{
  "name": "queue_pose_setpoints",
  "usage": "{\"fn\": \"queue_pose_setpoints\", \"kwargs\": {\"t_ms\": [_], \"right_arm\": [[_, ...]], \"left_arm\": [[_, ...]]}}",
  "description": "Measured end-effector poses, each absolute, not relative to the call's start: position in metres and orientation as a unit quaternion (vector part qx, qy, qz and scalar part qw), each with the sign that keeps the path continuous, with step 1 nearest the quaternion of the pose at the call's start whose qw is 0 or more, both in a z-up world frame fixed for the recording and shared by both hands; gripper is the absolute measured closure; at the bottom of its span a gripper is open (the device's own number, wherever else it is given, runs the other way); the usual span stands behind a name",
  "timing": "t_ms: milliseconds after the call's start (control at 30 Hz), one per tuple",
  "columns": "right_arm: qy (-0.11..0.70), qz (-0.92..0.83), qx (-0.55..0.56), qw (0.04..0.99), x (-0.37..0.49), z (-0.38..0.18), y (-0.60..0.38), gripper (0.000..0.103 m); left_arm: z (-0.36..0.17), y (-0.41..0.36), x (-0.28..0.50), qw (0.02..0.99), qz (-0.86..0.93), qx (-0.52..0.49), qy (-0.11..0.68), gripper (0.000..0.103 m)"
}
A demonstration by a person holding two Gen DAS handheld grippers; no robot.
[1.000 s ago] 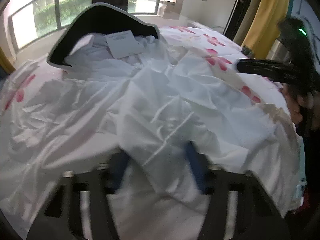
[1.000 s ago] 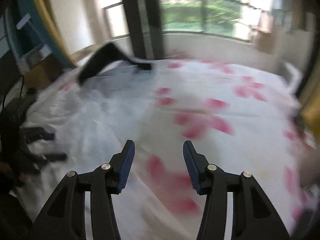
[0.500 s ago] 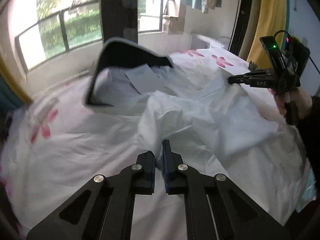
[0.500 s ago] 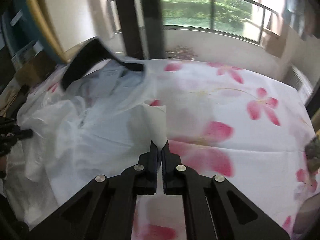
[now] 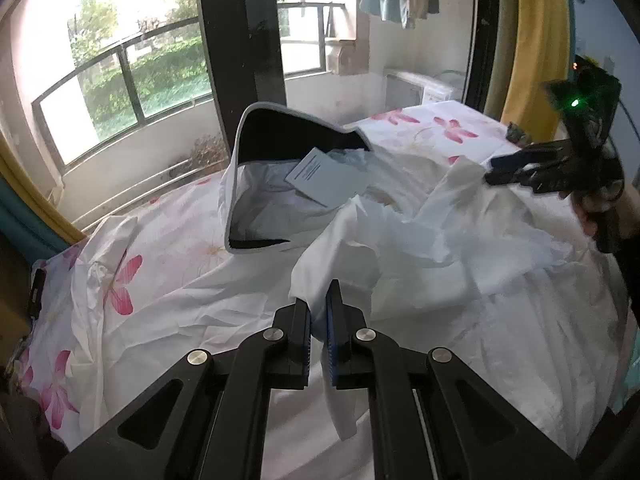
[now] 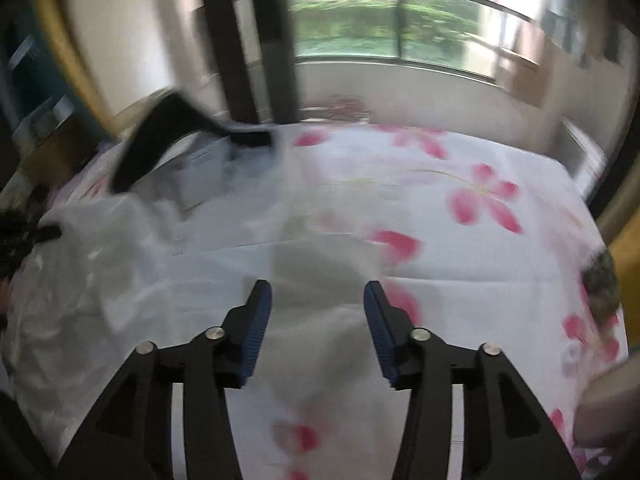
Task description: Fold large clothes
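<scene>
A large white garment [image 5: 420, 240] lies crumpled on a bed with a white sheet printed with pink flowers [image 5: 180, 272]. Its black, grey-edged collar part [image 5: 288, 136] stands up at the far side, with a paper tag [image 5: 324, 176] inside. My left gripper [image 5: 318, 308] is shut on a fold of the white fabric and holds it raised. In the blurred right wrist view, the right gripper [image 6: 316, 304] has its jaws opening. The garment [image 6: 120, 264] lies below and left of them, and nothing is pinched. A pointed fabric corner sits just off the right gripper [image 5: 500, 168].
A dark pillar [image 5: 236, 40] and a railed window [image 5: 140, 72] stand beyond the bed's far edge. A yellow curtain [image 5: 532, 40] hangs at the right. A small dark object [image 6: 600, 280] rests on the sheet [image 6: 460, 240] near the right edge.
My left gripper closed on the white fabric and lifted it off the bed. The right gripper shut on a fold half a second ago and has since opened, letting the fabric go.
</scene>
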State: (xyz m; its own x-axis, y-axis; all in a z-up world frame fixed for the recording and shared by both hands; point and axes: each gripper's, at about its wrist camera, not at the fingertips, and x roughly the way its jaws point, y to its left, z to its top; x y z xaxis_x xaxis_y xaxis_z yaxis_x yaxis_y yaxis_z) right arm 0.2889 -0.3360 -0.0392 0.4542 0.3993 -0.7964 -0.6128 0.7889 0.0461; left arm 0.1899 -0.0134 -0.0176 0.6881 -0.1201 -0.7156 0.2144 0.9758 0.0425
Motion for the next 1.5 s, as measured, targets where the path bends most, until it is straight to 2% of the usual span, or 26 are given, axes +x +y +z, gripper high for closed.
{"fn": "queue_pose_setpoints", "kwargs": {"t_ms": [167,233,300,333,733,900,1133,1200,1233,1267,1333,1400,1433,1467,1500], "right_arm": [[0.461,0.315,-0.176,0.811,0.294,-0.075,-0.293,0.054],[0.440,0.323,-0.188,0.816,0.294,-0.081,-0.286,0.055],[0.436,0.324,-0.193,0.817,0.292,-0.081,-0.287,0.096],[0.435,0.321,-0.193,0.819,0.292,-0.078,-0.293,0.101],[0.396,0.231,-0.140,0.878,0.320,-0.024,-0.401,0.102],[0.412,0.197,-0.132,0.880,0.332,-0.033,-0.428,0.102],[0.436,0.190,-0.139,0.868,0.338,-0.056,-0.434,0.102],[0.443,0.188,-0.140,0.865,0.339,-0.060,-0.431,0.101],[0.446,0.184,-0.144,0.864,0.339,-0.061,-0.430,0.101],[0.450,0.177,-0.145,0.863,0.339,-0.061,-0.428,0.099],[0.446,0.159,-0.153,0.867,0.334,-0.055,-0.426,0.096],[0.434,0.157,-0.159,0.873,0.323,-0.044,-0.422,0.092],[0.432,0.162,-0.161,0.873,0.315,-0.039,-0.420,0.082],[0.432,0.167,-0.164,0.871,0.308,-0.035,-0.416,0.063],[0.432,0.172,-0.168,0.869,0.300,-0.033,-0.413,0.053]], "left_arm": [[-0.014,-0.014,0.184,0.919,-0.101,0.057,0.376,0.096],[-0.016,-0.015,0.183,0.919,-0.105,0.058,0.375,0.096],[-0.017,-0.016,0.183,0.918,-0.106,0.059,0.377,0.096],[-0.016,-0.016,0.183,0.918,-0.107,0.059,0.376,0.096],[-0.007,-0.042,0.207,0.916,-0.148,0.118,0.354,0.096],[-0.033,-0.047,0.225,0.899,-0.148,0.175,0.374,0.096],[-0.055,-0.013,0.234,0.878,-0.114,0.182,0.427,0.095],[-0.052,-0.006,0.232,0.879,-0.106,0.170,0.433,0.091],[-0.049,-0.002,0.231,0.882,-0.103,0.160,0.432,0.081],[-0.045,0.002,0.228,0.885,-0.101,0.149,0.429,0.066],[-0.038,0.009,0.222,0.892,-0.097,0.126,0.422,0.054],[-0.033,0.015,0.215,0.898,-0.099,0.104,0.416,0.053],[-0.032,0.019,0.211,0.900,-0.098,0.088,0.415,0.053],[-0.034,0.019,0.209,0.900,-0.101,0.076,0.418,0.052],[-0.037,0.017,0.207,0.897,-0.110,0.065,0.424,0.052]]}}
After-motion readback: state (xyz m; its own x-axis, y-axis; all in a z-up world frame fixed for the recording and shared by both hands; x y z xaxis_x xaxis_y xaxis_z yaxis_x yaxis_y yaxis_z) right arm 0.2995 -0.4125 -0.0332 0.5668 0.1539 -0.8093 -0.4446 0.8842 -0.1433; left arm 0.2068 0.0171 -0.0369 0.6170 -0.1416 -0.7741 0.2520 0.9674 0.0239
